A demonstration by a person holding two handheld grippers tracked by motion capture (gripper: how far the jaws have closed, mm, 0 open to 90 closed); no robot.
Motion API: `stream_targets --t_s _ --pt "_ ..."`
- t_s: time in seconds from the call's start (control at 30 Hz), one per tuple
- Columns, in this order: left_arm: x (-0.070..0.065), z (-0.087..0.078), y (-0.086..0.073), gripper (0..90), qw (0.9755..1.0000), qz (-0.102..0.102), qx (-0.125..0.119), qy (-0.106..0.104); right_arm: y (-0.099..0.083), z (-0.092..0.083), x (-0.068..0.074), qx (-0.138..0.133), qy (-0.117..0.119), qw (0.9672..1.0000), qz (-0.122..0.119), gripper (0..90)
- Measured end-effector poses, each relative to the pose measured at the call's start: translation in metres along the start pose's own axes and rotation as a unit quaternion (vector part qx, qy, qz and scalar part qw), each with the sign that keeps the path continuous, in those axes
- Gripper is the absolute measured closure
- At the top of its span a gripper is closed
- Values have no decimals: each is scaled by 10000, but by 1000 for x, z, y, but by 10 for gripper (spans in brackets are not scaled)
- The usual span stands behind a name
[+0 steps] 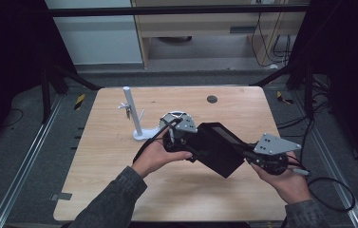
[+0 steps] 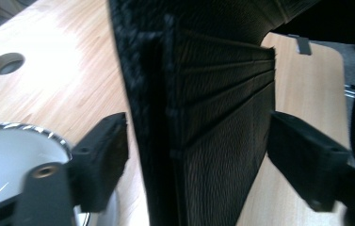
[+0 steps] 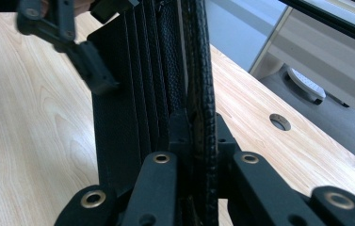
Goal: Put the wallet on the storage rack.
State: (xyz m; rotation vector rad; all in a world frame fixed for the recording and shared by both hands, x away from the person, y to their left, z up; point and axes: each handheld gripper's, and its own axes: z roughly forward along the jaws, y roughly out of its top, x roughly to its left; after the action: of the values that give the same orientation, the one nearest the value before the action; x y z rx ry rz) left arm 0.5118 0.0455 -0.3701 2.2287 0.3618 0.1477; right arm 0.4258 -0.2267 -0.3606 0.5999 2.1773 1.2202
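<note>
A black wallet [image 1: 219,147] hangs open above the wooden table [image 1: 119,185], spread between both grippers. My right gripper [image 1: 249,155] is shut on the wallet's textured outer edge [image 3: 203,108], with both jaws [image 3: 197,136] pinching it. My left gripper [image 1: 194,141] stands at the wallet's other end. Its jaws [image 2: 196,150] straddle the card-slot panel [image 2: 222,117] with a narrow gap on each side, so it is open. One of its fingers [image 3: 95,70] lies close against the wallet's inner face in the right gripper view.
A white upright stand [image 1: 134,114] with small pegs sits at the table's left rear. A round metal-rimmed dish [image 1: 171,118] [image 2: 5,155] lies just behind my left gripper. A cable hole [image 1: 211,99] is near the far edge.
</note>
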Motion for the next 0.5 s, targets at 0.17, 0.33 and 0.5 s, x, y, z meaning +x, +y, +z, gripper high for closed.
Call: stream_targets --t_s 0.17,0.33,0.5 --pt "0 -1 1 571 9999 23 103 71 -8 4 3 77 69 9999 -21 838" --pt "-3 -11 1 775 9998 -160 86 -44 -23 10 9 169 89 9998 2 795" --pt "-7 -18 7 787 9994 -231 223 152 -43 23 23 304 316 9989 136 621"
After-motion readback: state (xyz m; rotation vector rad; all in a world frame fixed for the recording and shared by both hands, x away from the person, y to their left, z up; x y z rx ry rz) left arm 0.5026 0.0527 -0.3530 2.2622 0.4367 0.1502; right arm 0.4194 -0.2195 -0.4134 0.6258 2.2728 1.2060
